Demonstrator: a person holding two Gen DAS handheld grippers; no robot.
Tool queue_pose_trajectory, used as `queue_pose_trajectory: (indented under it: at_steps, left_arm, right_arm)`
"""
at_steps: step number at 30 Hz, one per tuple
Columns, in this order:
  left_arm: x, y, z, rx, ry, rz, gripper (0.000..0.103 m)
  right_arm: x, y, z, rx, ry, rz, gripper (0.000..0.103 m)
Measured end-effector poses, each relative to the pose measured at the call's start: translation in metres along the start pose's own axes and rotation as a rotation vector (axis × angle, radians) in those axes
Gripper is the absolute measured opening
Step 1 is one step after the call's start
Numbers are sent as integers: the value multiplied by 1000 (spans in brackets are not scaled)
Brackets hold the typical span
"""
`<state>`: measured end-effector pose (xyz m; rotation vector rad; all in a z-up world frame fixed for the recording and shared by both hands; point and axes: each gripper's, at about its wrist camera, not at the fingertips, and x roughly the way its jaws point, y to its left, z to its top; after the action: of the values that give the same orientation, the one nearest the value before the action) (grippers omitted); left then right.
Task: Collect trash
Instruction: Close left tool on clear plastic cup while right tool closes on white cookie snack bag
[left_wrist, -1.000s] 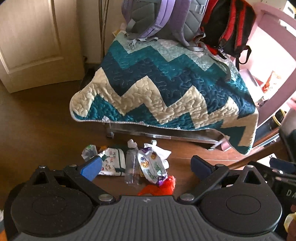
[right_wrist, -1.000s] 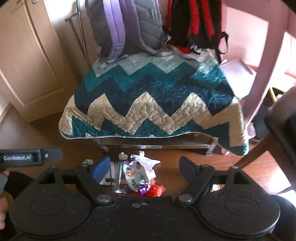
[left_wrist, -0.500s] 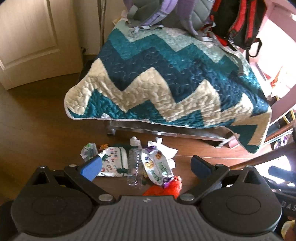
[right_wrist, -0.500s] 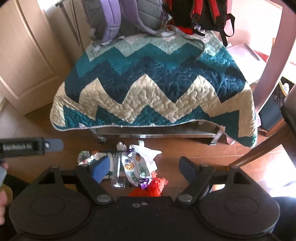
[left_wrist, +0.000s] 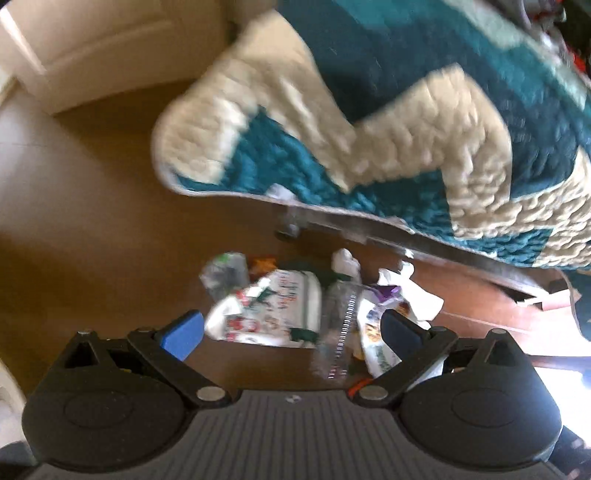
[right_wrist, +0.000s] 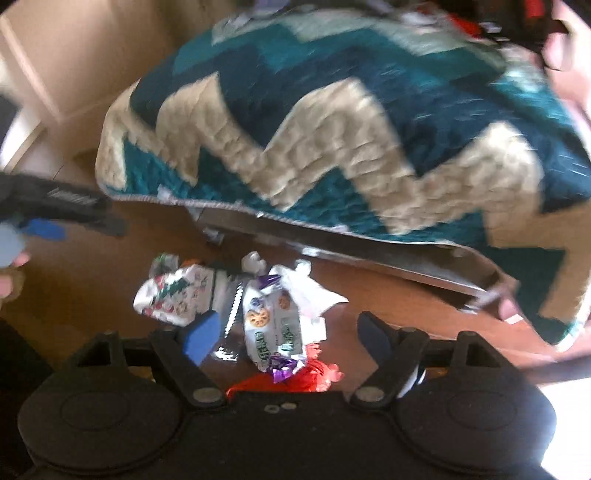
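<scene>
A pile of trash lies on the brown floor in front of a quilt-covered bed. It holds a white printed wrapper (left_wrist: 273, 310) (right_wrist: 173, 295), a clear plastic bottle (left_wrist: 338, 328) (right_wrist: 231, 317), a cookie snack bag (right_wrist: 275, 325) (left_wrist: 376, 336), white tissue (right_wrist: 314, 291) and a red scrap (right_wrist: 314, 373). My left gripper (left_wrist: 291, 328) is open above the wrapper and bottle. My right gripper (right_wrist: 288, 336) is open above the snack bag. The left gripper also shows in the right wrist view (right_wrist: 62, 206), at the left edge.
A teal and cream zigzag quilt (left_wrist: 388, 122) (right_wrist: 332, 129) hangs over the bed, above a metal frame rail (right_wrist: 332, 243). A cream cupboard door (left_wrist: 92, 48) stands at the far left. Backpacks at the quilt's far end are blurred.
Both grippers have moved forward and down toward the trash pile, which now looks larger and lies between the fingers. Both views are motion blurred. Both stay open.
</scene>
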<state>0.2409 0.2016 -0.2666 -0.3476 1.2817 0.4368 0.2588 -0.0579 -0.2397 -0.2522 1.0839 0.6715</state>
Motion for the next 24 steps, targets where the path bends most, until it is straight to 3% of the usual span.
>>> queue_pose_trajectory:
  at_steps: [4, 8, 13, 16, 21, 24]
  left_arm:
    - [50, -34, 6, 187, -13, 18, 103]
    - [119, -47, 2, 265, 109, 37, 103]
    - [189, -50, -15, 283, 290, 65, 103]
    - [217, -56, -19, 327, 317, 88, 103]
    - [261, -48, -26, 313, 391, 111, 103]
    - [276, -47, -29, 300, 393, 83, 103]
  right_arm:
    - [54, 6, 0, -90, 79, 58, 81]
    - [110, 10, -10, -126, 164, 70, 81]
    - [166, 30, -32, -219, 240, 69, 81]
    - [192, 47, -46, -318, 256, 53, 81]
    - [228, 69, -66, -464, 274, 24, 81]
    - [243, 81, -76, -555, 264, -17, 80]
